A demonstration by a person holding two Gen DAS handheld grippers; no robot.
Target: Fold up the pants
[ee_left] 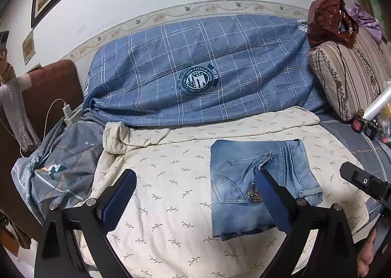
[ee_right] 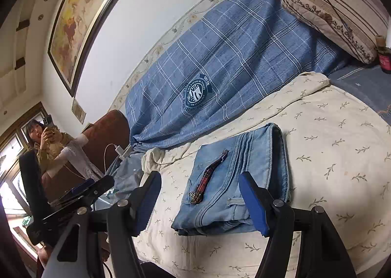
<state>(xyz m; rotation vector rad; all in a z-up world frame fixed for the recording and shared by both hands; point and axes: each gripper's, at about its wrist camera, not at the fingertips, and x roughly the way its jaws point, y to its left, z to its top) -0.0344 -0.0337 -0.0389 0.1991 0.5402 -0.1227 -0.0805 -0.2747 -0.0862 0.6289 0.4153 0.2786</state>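
The fingers (ee_left: 127, 187) of the left gripper (ee_left: 198, 180) are spread wide and hold nothing. The right gripper (ee_right: 200, 187) is also released, empty. The folded jeans (ee_left: 256, 180) lie flat on the cream sheet (ee_left: 171, 180), just beyond both.

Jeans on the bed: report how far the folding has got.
Done: the jeans lie folded into a compact rectangle on the cream sheet. In hand: nothing; the left tool and right tool both stand open, clear of the denim. Left: apparently nothing, perhaps squaring the edges.
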